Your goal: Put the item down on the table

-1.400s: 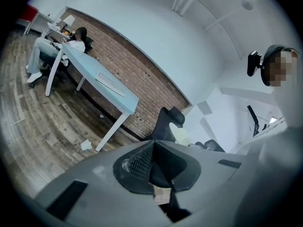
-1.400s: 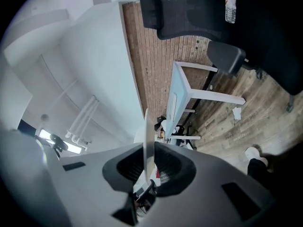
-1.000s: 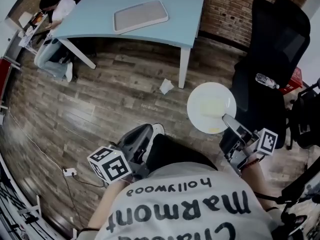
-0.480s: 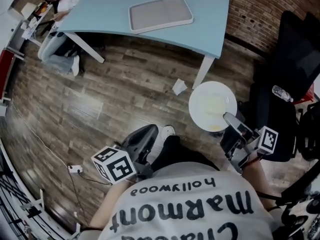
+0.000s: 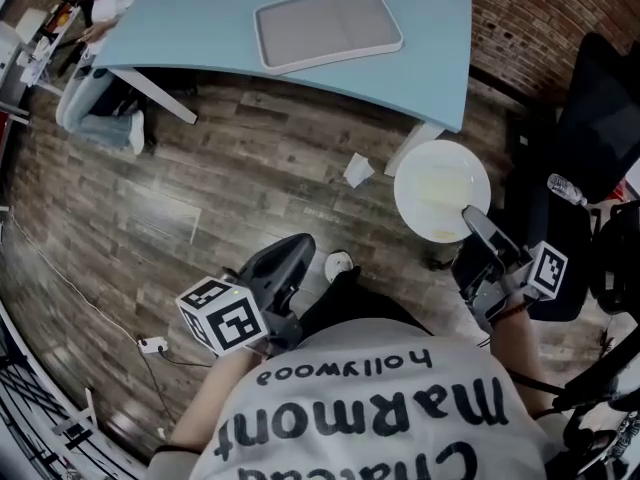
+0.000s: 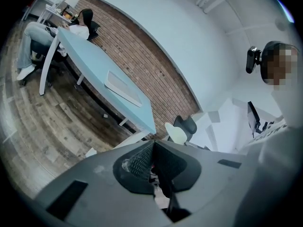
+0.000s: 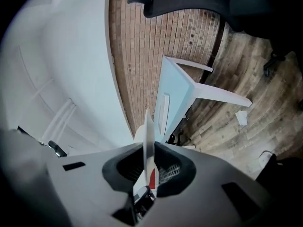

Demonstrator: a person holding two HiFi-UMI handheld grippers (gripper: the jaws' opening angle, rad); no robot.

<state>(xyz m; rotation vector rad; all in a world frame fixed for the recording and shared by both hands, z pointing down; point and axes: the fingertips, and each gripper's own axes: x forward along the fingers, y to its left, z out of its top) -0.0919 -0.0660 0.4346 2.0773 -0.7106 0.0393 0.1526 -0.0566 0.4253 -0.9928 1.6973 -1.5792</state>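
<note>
shirt (image 5: 360,408) print: "hollywood", "marmont" | right gripper (image 5: 476,228) clamps plate (image 5: 438,180)

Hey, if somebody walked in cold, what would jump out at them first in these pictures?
The round white plate, pinched at its edge by the right claw and held over the wooden floor near a corner of the light-blue table. Next, the grey tray lying on that table, and the left claw, shut on nothing.

Tray (image 5: 328,28) on the table (image 5: 200,18) — plate (image 5: 441,190) seemingly off its right corner.
</note>
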